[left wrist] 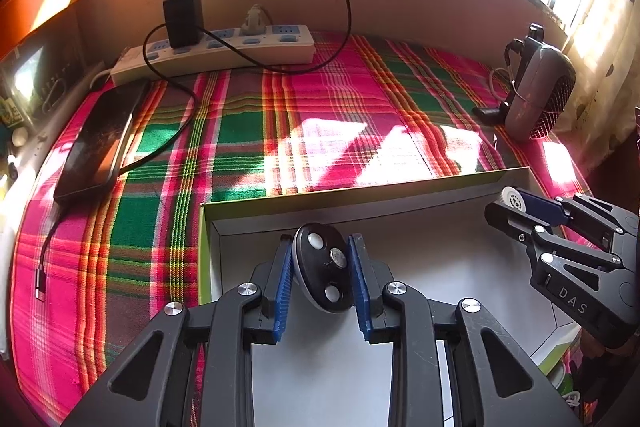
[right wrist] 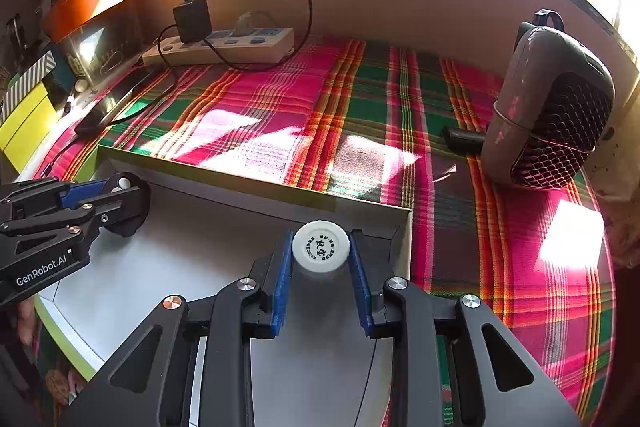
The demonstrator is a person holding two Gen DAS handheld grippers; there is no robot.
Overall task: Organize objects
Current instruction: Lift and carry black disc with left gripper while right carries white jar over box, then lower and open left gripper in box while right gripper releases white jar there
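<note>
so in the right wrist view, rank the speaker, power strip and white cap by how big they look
1. speaker
2. power strip
3. white cap, though nearness to the camera inflates it

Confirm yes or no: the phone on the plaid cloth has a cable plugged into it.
Yes: in the left wrist view a black cable runs into the end of the phone lying on the plaid cloth.

Print on the white cap (right wrist: 321, 246) is unreadable (too small).

Left gripper (left wrist: 322, 273) angled downward, jaws parted — right gripper (right wrist: 320, 257) likewise tilted, jaws clamped.
</note>
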